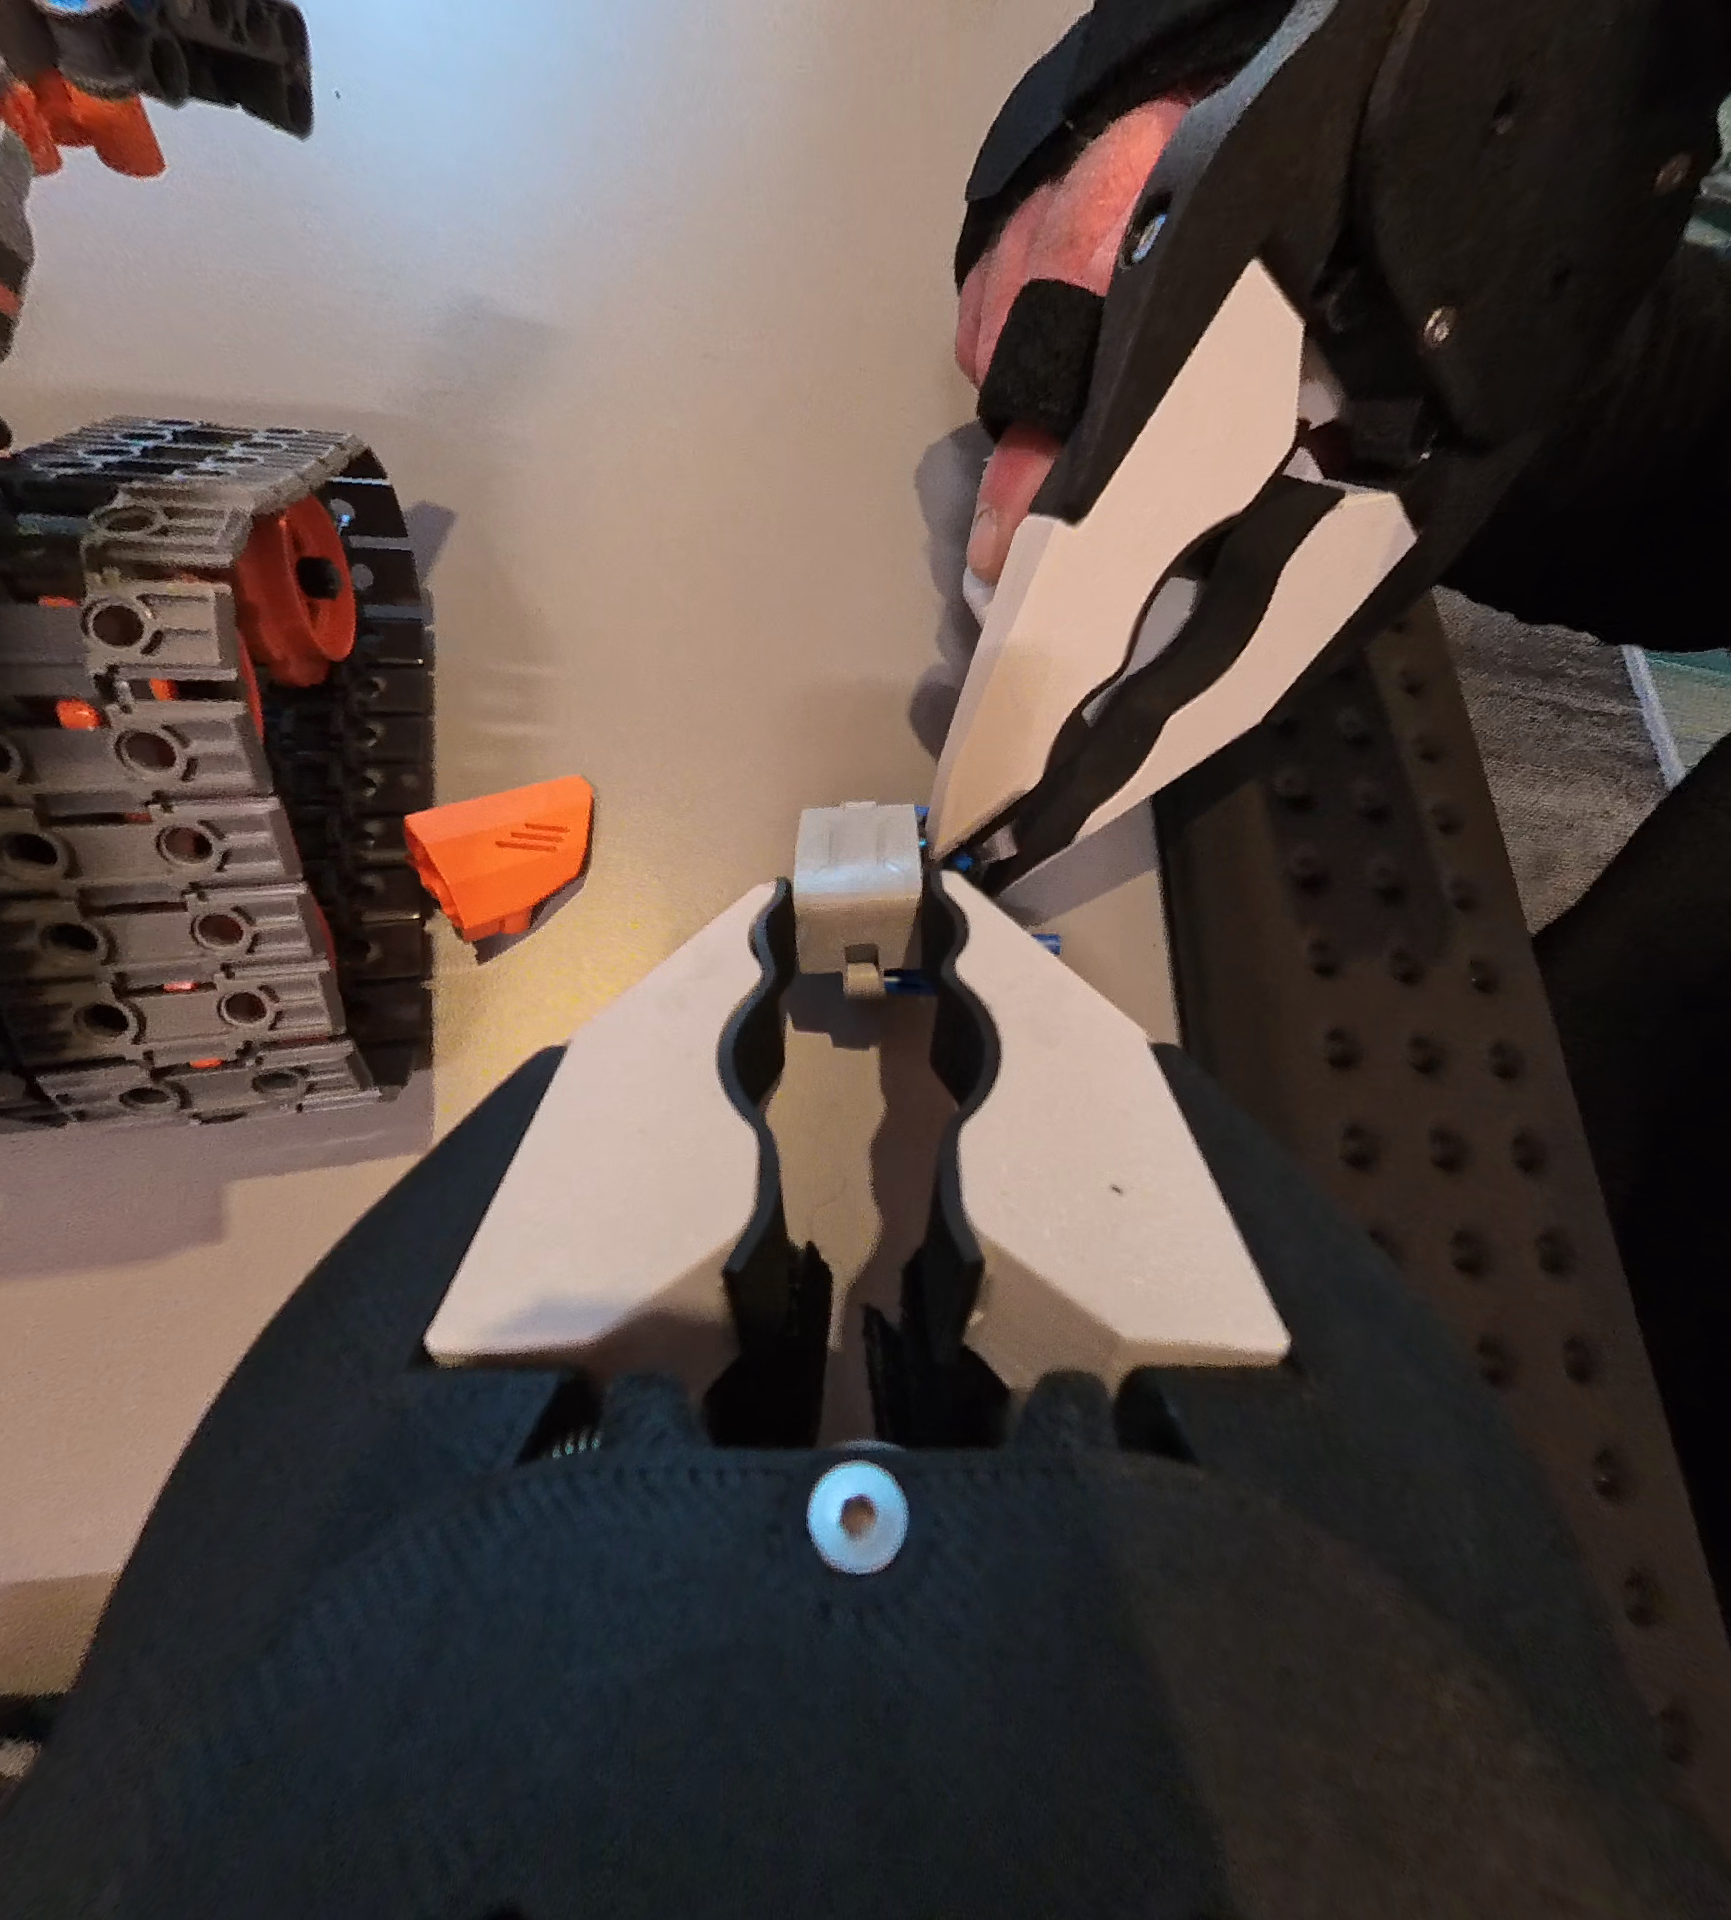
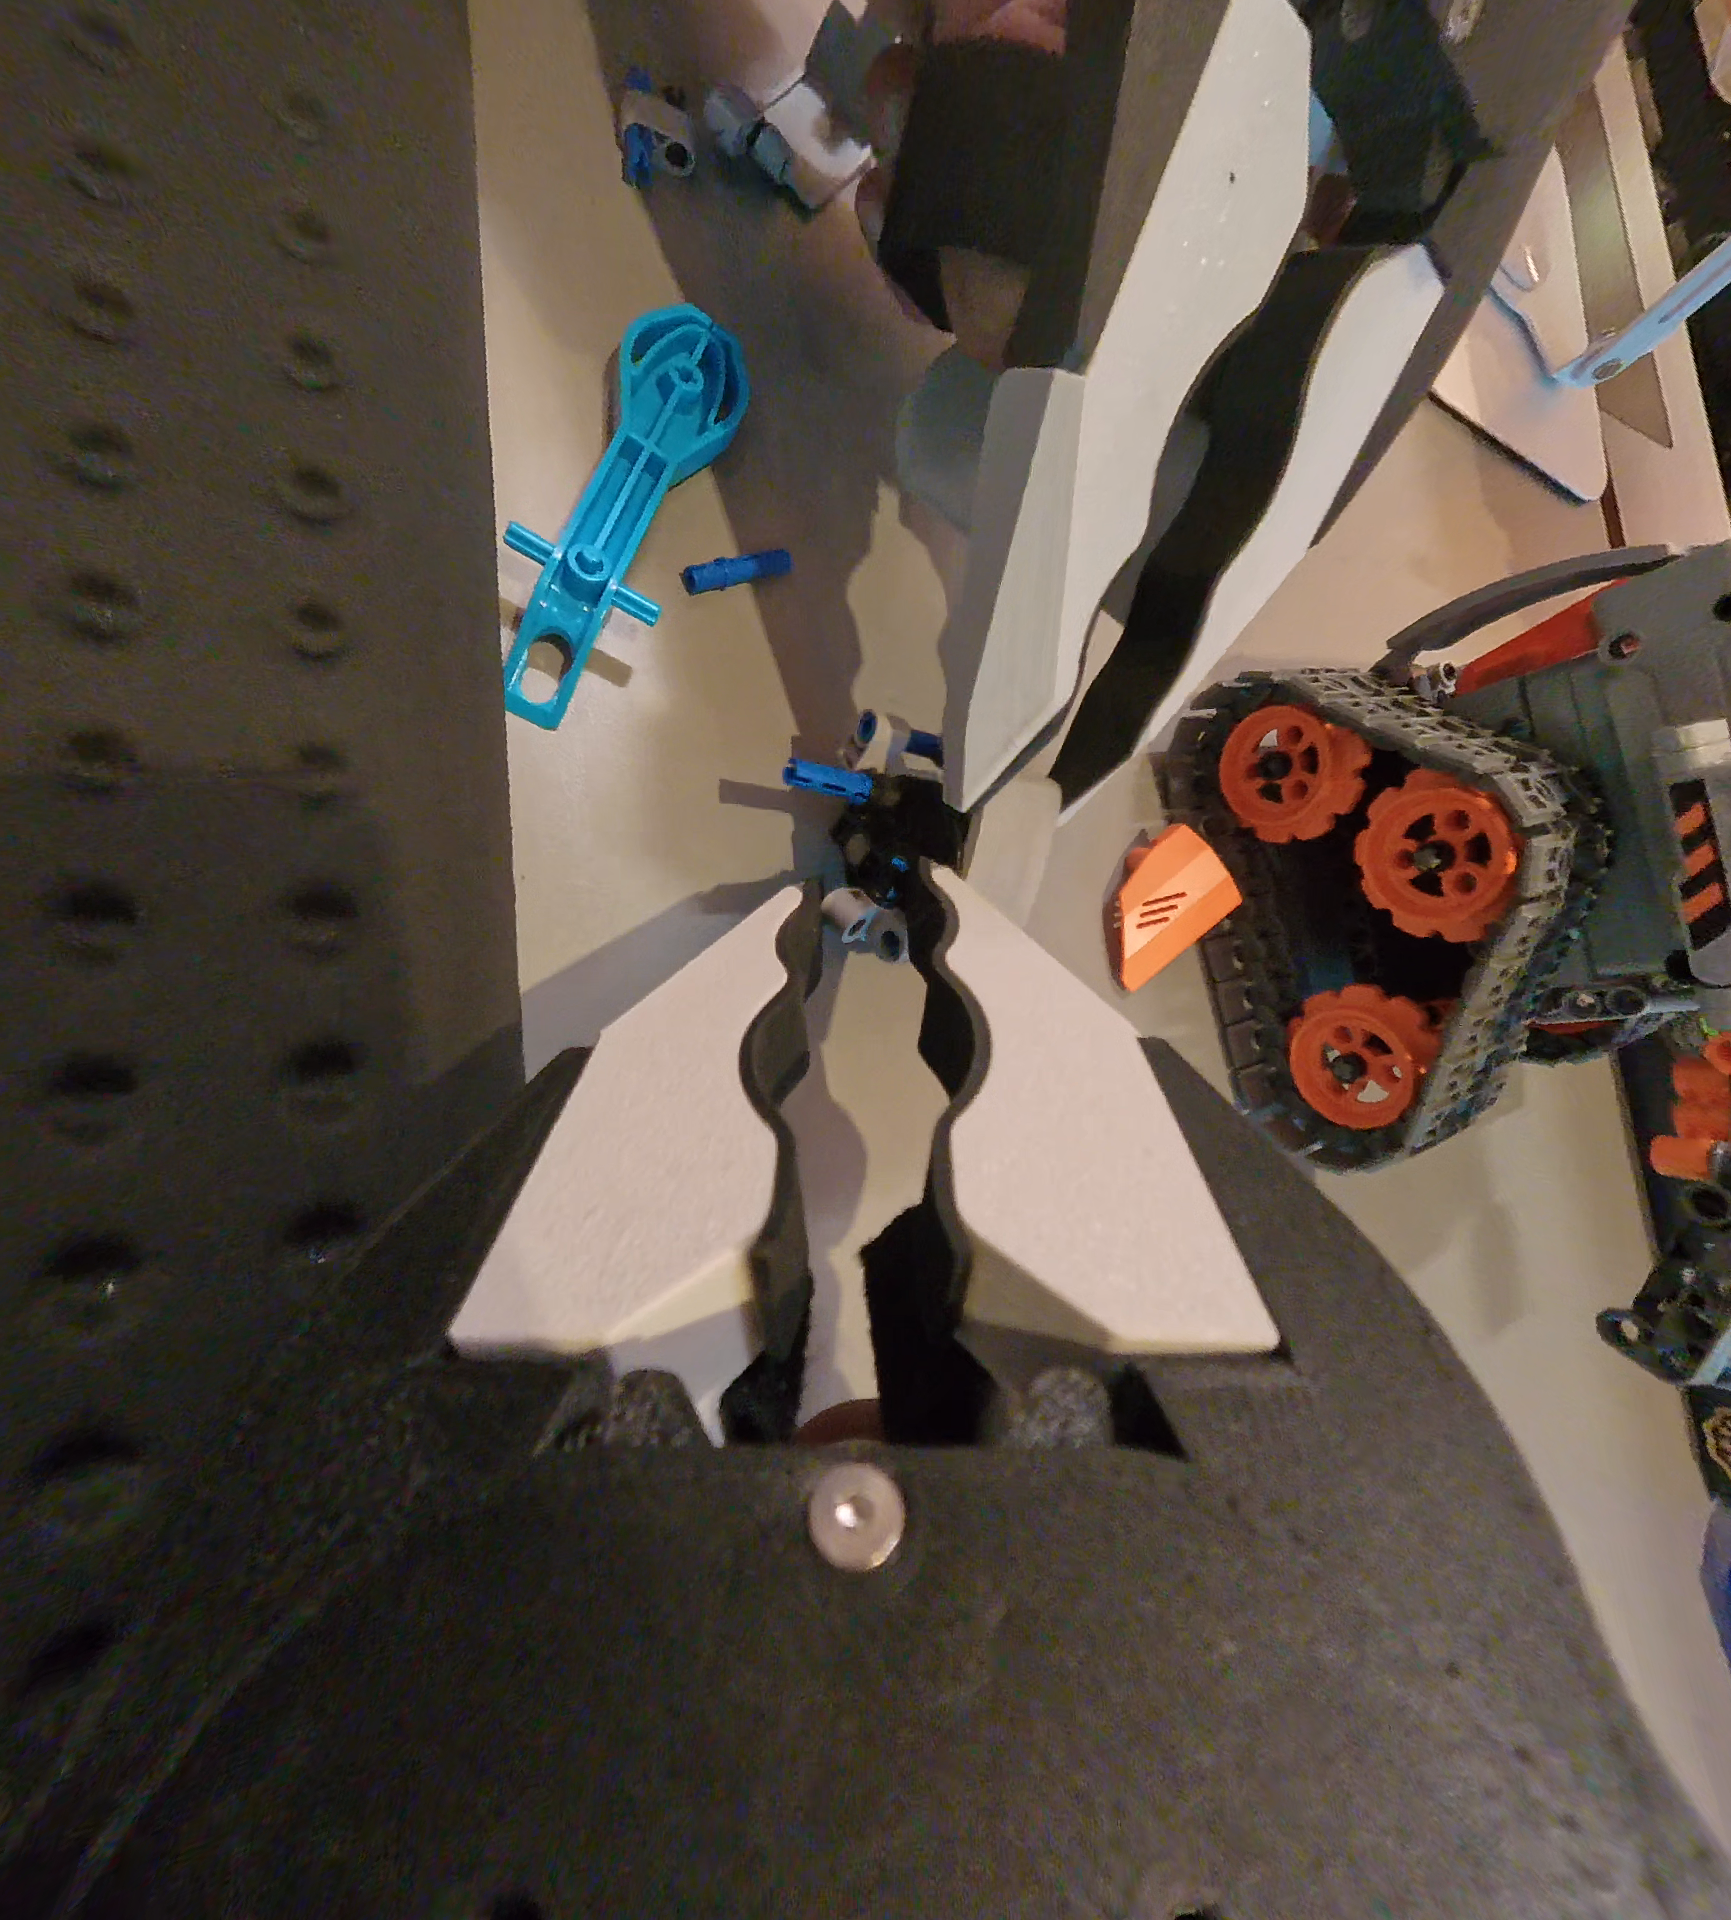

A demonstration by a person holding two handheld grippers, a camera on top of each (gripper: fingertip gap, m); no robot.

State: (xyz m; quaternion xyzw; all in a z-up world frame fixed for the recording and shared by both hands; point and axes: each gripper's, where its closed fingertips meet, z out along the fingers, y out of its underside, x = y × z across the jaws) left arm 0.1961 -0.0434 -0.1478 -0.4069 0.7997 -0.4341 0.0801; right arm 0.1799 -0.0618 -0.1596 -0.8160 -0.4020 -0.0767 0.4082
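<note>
Left wrist view shows my left hand-held gripper [image 1: 859, 883] squeezing a small grey block [image 1: 856, 883] right at its fingertips. The block sits straight ahead of this gripper, held up off the counter [image 1: 684, 416]. A blue pin [image 1: 908, 979] pokes out of the block's low right side, pointing to the right.

My right hand-held gripper [image 1: 965, 847] comes in from the upper right. Its tips are just beside the top right corner of the block, almost touching it. Its fingers look nearly together there, and I see a bit of blue at the tips, but I cannot tell if it is pinching that.

Right wrist view shows the same spot from the other side. Here my right hand-held gripper [image 2: 876, 904] has a little clump of parts [image 2: 887, 831] at its tips: black in the middle, grey ends, blue pins sticking out. The clump's long way runs ahead, away from this gripper. My left hand-held gripper [image 2: 1006, 800] reaches down to the far end of the clump.

So both grippers meet at one small thing, left on the big end, right at the pin end.

An orange wedge [image 1: 502, 852] lies on the counter to the left, near a tracked toy [image 1: 165, 769]. A teal tool [image 2: 622, 509] and a loose blue pin [image 2: 736, 569] lie apart on the counter.
</note>
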